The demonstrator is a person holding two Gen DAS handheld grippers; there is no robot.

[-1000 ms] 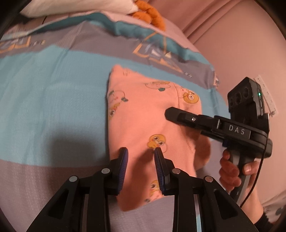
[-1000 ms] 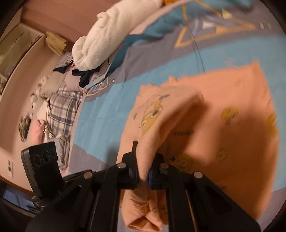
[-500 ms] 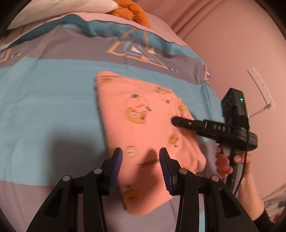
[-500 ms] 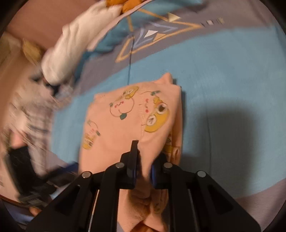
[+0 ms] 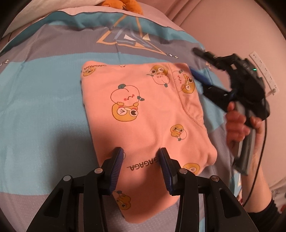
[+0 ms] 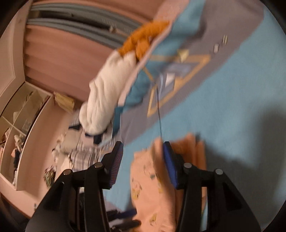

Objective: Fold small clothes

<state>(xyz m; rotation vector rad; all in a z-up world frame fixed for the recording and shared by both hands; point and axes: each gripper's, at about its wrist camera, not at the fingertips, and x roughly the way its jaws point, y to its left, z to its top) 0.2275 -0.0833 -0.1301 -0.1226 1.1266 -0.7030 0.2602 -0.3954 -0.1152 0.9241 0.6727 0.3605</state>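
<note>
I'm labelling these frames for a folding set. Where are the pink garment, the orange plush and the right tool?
pink garment (image 5: 143,114): left wrist view, on the big cartoon print at its middle.
orange plush (image 5: 128,5): left wrist view, on its fuzzy body at the bed's far edge.
right tool (image 6: 143,155): right wrist view, midway between its fingertips.

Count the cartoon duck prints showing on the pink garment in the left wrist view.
6, maybe more under the folds, on the pink garment: top-left corner, two at the top right, the big centre one, right of centre, and one cut off between the gripper arms.
</note>
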